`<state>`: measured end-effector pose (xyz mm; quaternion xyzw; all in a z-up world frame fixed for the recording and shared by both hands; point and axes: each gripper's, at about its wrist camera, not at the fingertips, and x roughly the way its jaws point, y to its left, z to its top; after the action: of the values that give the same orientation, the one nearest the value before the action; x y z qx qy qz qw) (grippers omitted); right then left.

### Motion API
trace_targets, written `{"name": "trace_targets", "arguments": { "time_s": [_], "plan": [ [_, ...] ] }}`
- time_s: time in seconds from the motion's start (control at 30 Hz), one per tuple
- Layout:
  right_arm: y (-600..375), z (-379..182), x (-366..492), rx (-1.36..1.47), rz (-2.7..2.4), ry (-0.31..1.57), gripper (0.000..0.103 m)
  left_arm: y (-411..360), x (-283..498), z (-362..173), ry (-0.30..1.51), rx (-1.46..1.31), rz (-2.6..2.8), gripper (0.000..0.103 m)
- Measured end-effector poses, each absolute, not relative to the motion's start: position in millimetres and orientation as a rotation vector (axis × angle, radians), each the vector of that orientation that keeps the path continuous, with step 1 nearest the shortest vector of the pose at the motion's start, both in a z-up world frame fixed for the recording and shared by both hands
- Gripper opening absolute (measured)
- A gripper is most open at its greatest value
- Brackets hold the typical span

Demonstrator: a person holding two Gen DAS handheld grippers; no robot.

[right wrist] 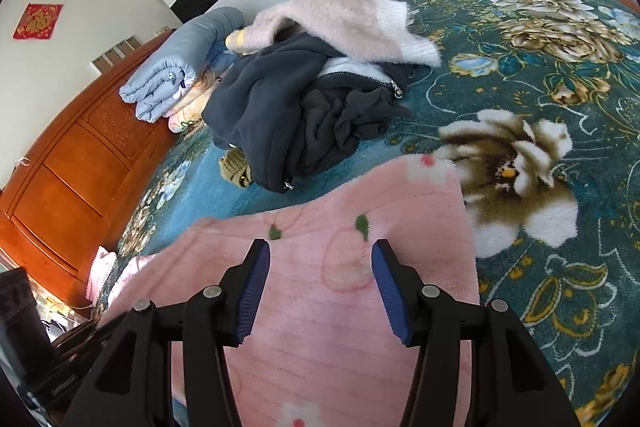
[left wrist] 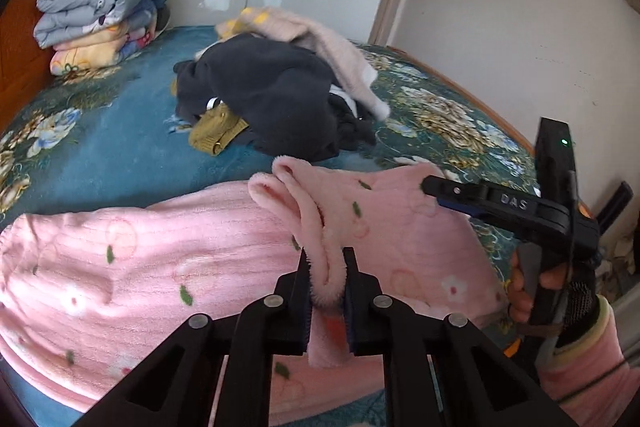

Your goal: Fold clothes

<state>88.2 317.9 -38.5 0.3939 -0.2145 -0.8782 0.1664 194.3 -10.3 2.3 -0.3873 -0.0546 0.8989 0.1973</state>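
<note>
A pink fleece garment [left wrist: 160, 259] with small flowers lies spread on the near part of the bed. My left gripper [left wrist: 327, 267] is shut on a raised fold of this garment near its middle. My right gripper [right wrist: 320, 255] is open just above the garment's right part [right wrist: 340, 307], with nothing between its blue pads. It also shows in the left wrist view [left wrist: 436, 193], held by a hand at the garment's right edge.
A heap of unfolded clothes, dark jacket [left wrist: 276, 95], light pink sweater [left wrist: 320, 43] and mustard piece [left wrist: 216, 135], lies further back on the teal floral bedspread [left wrist: 100, 147]. Folded quilts [left wrist: 100, 11] are stacked by the wooden headboard [right wrist: 68, 167]. A wardrobe stands behind.
</note>
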Motion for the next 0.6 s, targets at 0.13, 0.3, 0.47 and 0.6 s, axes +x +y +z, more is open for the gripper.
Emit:
{"name": "trace_targets", "arguments": {
  "time_s": [0.13,0.3,0.47,0.6],
  "plan": [
    [316.6,-42.0,86.5,1.165,-2.481,-0.599,0.054,-43.4,189.4,-51.7,-0.282,-1.33,2.506,0.013],
    [306.3,-56.9,79.2,1.286,-2.423,-0.551,0.054,-62.9,185.0,-73.2,-0.442,-1.395,2.463,0.016],
    [299.9,-54.6,81.8,1.292,-2.458,-0.469,0.055,-80.2,188.8,-49.8,-0.533,-1.302,2.405,0.017],
    [300.1,-48.6,87.0,1.239,-2.476,-0.463,0.055,-149.9,199.6,-1.8,-0.692,-1.131,2.643,0.05]
  ]
}}
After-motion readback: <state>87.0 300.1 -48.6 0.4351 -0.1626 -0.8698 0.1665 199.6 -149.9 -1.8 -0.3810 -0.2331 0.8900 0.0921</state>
